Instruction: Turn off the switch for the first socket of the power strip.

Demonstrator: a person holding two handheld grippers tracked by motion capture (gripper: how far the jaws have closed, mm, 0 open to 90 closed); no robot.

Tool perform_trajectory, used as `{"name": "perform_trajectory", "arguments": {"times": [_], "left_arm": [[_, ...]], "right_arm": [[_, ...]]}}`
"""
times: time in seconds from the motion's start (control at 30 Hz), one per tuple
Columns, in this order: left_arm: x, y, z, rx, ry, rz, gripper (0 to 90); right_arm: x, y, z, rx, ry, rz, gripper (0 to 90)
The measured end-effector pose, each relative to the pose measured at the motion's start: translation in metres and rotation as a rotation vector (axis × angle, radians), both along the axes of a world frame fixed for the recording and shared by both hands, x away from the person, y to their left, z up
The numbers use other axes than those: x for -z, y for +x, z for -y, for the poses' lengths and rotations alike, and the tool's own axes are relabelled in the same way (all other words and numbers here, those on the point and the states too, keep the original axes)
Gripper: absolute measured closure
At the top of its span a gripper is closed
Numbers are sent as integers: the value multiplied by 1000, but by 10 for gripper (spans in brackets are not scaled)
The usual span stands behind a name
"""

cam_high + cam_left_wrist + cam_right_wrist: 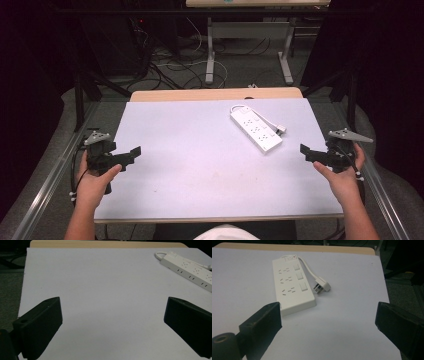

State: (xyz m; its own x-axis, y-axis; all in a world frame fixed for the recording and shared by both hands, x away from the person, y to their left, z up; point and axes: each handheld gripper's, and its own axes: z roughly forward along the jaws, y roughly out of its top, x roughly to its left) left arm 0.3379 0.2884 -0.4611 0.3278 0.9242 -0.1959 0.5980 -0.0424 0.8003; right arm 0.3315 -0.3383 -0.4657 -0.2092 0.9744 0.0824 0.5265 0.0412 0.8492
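Both hand-held grippers sit at the table's edges with nothing in them: the left gripper (pixel 131 155) hovers at the left edge and the right gripper (pixel 306 151) at the right edge, each with its jaws spread wide apart, as the left and right gripper views confirm. Between them stretches the pale table (pixel 200 170), bare across its near half. On its far right quarter lies the white power strip (pixel 255 128), flat, sockets up, set at a slant, well apart from the left gripper and nearer the right one. In the right gripper view the strip (pixel 293 287) lies just ahead of the spread jaws, untouched. Its short cable (pixel 308 268) loops out from the far end and ends in the white plug (pixel 322 286), resting on the table just beside the strip's switch side and not inserted. By my reading the work has not begun: reaching, grasping and any plugging are all left to do.
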Motion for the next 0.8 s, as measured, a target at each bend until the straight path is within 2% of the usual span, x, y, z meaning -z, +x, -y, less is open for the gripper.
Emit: {"name": "perform_trajectory", "arguments": {"times": [0.1,0.17,0.23,0.33,0.47,0.6,0.7,0.8], "left_arm": [[0,0,-2,-2,-13,7,15],[0,-1,-3,-3,-16,1,9],[1,-2,-2,-2,-36,-7,4],[2,-3,-1,-3,-52,-2,4],[-1,-4,-2,13,-37,8,4],[-2,-7,0,14,-29,24,4],[-3,-9,1,19,-18,17,4],[-3,-10,1,17,-22,26,5]], "right_arm": [[3,1,-1,-13,1,-12,61],[5,3,-3,-24,-1,-8,60],[6,4,-6,-35,7,-14,58],[7,6,-9,-74,-9,-18,43],[6,10,-17,-105,-18,-12,35],[2,14,-24,-123,-15,-9,67],[-2,18,-29,-141,-36,-17,72],[-4,24,-34,-154,-47,-20,89]]}}
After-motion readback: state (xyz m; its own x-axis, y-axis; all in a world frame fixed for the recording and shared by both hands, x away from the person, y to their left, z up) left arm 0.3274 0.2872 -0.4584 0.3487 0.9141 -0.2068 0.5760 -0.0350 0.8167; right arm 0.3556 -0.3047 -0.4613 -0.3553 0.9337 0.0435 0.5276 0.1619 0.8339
